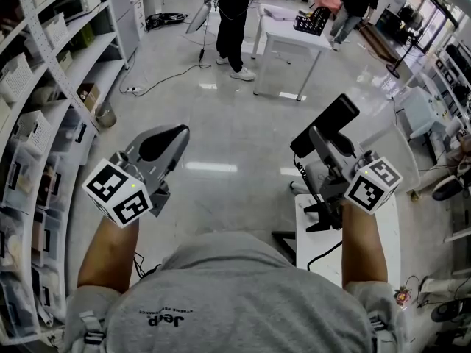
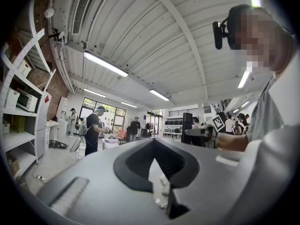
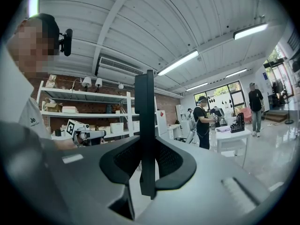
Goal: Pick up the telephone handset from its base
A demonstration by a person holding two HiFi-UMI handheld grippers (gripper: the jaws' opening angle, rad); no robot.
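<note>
A black, flat telephone handset (image 1: 327,122) is up in the air, clamped in my right gripper (image 1: 321,137). It sticks out beyond the jaws toward the upper right. In the right gripper view the handset (image 3: 144,116) shows edge-on as a thin upright black bar, and the right gripper (image 3: 146,146) is shut on its lower part. My left gripper (image 1: 171,137) is held level at about the same height, off to the left. Its jaws are together with nothing in them, and in its own view the left gripper (image 2: 155,146) shows only floor through the hollow. I cannot make out the telephone's base.
A small white table (image 1: 383,234) with a black stand (image 1: 324,215) and a cable lies below my right hand. Storage shelves (image 1: 44,87) line the left side. Farther off stand two people (image 1: 234,20) and a white table (image 1: 294,39) bearing a black basket (image 1: 313,22).
</note>
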